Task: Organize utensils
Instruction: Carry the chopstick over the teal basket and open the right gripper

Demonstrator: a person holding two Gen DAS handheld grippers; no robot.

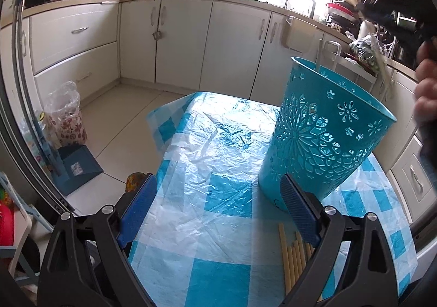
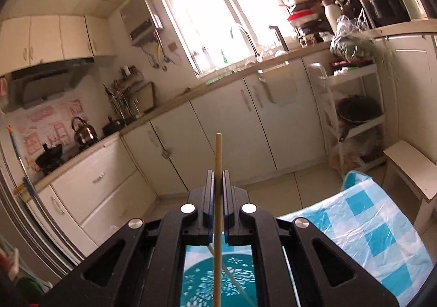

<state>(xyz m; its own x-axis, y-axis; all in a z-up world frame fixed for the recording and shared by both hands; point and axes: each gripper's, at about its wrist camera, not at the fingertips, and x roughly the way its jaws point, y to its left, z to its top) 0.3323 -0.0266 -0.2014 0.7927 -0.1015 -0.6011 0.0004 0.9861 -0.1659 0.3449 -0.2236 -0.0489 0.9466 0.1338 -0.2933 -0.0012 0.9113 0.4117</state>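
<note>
A teal cut-out basket [image 1: 325, 132] stands on the blue-and-white checked tablecloth [image 1: 218, 170], with a thin stick rising from its rim. Several wooden chopsticks [image 1: 293, 257] lie on the cloth at the front right, partly behind my left gripper's right finger. My left gripper [image 1: 218, 208] is open and empty, low over the cloth, just left of the basket. My right gripper [image 2: 218, 186] is shut on a wooden chopstick [image 2: 218, 159], held upright directly above the basket's inside [image 2: 202, 279], where another chopstick leans.
White kitchen cabinets [image 1: 180, 39] run behind the table. A blue dustpan [image 1: 79, 167] and a bagged bin [image 1: 65, 115] stand on the floor to the left. A white shelf rack [image 2: 352, 115] and a stool [image 2: 409, 167] stand to the right.
</note>
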